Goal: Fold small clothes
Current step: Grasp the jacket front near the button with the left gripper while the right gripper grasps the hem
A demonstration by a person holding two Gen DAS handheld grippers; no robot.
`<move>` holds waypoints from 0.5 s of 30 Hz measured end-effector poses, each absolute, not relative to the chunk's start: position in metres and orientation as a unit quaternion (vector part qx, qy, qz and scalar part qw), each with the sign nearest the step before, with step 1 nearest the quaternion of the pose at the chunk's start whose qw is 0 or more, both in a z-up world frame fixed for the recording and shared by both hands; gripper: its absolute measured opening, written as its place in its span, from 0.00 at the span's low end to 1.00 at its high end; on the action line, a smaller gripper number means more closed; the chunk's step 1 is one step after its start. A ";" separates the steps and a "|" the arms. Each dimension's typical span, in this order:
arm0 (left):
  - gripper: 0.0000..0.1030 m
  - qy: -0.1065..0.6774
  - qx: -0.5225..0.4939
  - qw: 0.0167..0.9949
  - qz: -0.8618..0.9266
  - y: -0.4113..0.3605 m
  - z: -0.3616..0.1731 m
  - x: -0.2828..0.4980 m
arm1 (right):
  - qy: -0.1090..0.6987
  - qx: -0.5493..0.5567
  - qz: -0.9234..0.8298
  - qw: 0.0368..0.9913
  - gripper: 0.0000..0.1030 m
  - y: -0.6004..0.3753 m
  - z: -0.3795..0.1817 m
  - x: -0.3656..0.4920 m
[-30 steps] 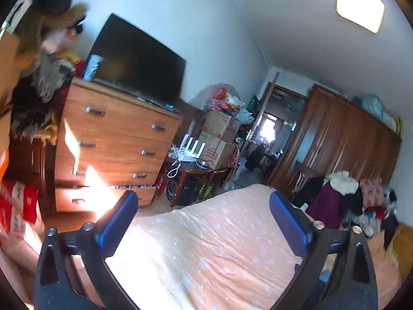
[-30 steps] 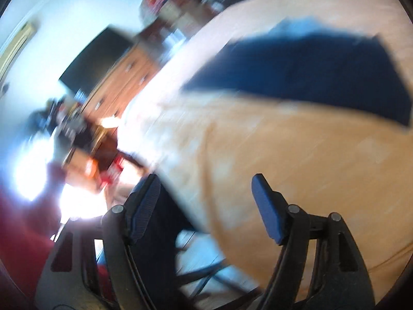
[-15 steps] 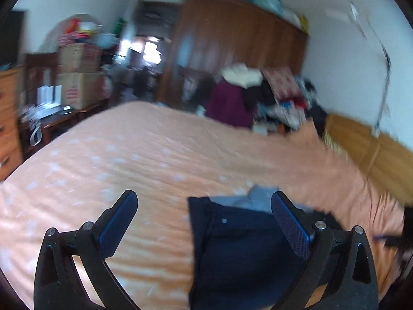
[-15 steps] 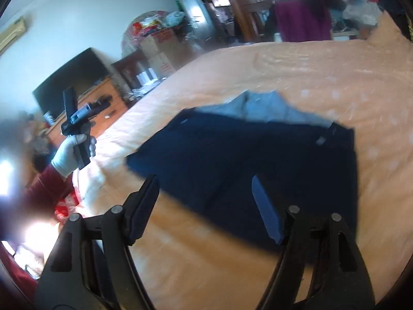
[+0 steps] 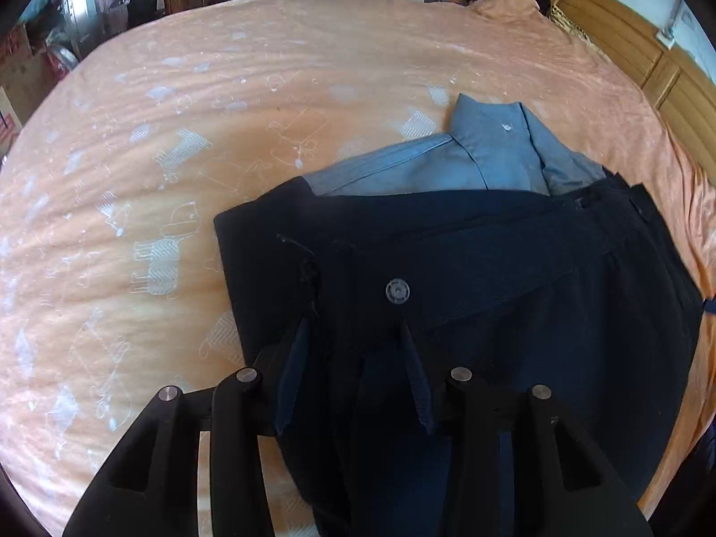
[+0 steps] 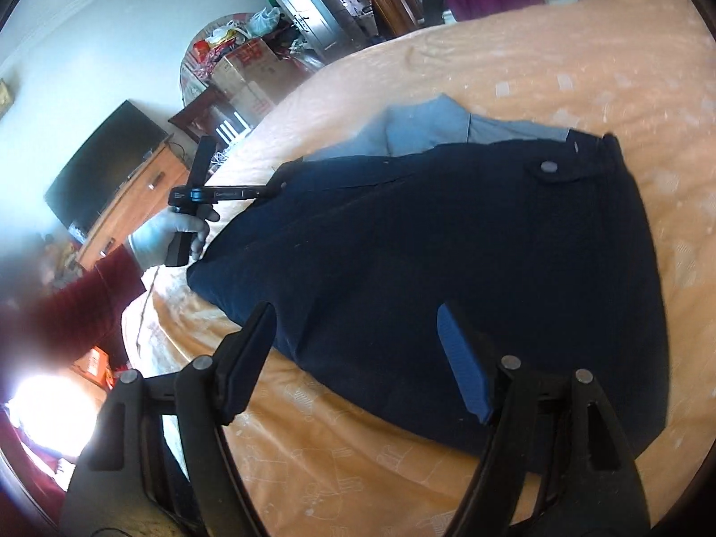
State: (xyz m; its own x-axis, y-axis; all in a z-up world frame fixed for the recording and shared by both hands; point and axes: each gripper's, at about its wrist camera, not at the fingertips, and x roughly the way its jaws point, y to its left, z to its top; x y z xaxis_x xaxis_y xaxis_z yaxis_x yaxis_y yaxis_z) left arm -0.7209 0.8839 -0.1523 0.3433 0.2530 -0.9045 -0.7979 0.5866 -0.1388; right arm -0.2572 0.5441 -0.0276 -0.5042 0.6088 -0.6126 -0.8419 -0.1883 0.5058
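left gripper (image 5: 353, 335) | has swung down from the room onto the dark blue garment (image 5: 492, 295) on the orange bed (image 5: 179, 134), fingers part-shut around a fold (grip unsure) | right gripper (image 6: 358, 335) wide open, near edge | folding can start

My dark shorts (image 5: 514, 295) cover most of the blue shirt (image 5: 487, 156); only its collar end shows. In my left view the shorts run off the bottom edge behind my fingers (image 5: 414, 376), so I cannot tell whether cloth is pinched between them. In my right view my sleeve (image 6: 67, 313) is a red blur, and bright glare washes out the lower left corner. The far clutter past the bed (image 6: 559, 58) is too small to make out.
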 end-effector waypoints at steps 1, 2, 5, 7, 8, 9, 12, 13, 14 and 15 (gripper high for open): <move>0.42 0.453 -0.310 0.765 0.337 0.888 -0.154 -0.721 | 0.422 -0.138 0.759 0.476 0.72 0.545 -0.027 -0.258; 0.35 0.447 -0.324 0.767 0.328 0.893 -0.155 -0.722 | 0.420 -0.139 0.760 0.476 0.72 0.547 -0.024 -0.257; 0.33 0.418 -0.369 0.764 0.323 0.905 -0.156 -0.730 | 0.408 -0.131 0.766 0.478 0.72 0.546 -0.012 -0.251; 0.35 0.405 -0.387 0.763 0.323 0.911 -0.162 -0.733 | 0.396 -0.132 0.767 0.487 0.72 0.548 -0.004 -0.242; 0.35 0.407 -0.388 0.762 0.321 0.912 -0.164 -0.733 | 0.393 -0.135 0.767 0.490 0.72 0.549 -0.002 -0.237; 0.33 0.412 -0.381 0.764 0.319 0.910 -0.164 -0.731 | 0.388 -0.140 0.764 0.496 0.72 0.552 -0.001 -0.231; 0.14 0.412 -0.368 0.773 0.311 0.904 -0.163 -0.726 | 0.374 -0.158 0.750 0.522 0.71 0.564 0.001 -0.205; 0.11 0.411 -0.367 0.773 0.314 0.905 -0.162 -0.726 | 0.369 -0.168 0.742 0.534 0.71 0.570 -0.001 -0.196; 0.10 0.408 -0.370 0.773 0.316 0.905 -0.164 -0.727 | 0.362 -0.182 0.730 0.550 0.71 0.578 -0.003 -0.186; 0.10 0.404 -0.370 0.774 0.318 0.905 -0.163 -0.729 | 0.356 -0.202 0.714 0.569 0.71 0.589 -0.008 -0.172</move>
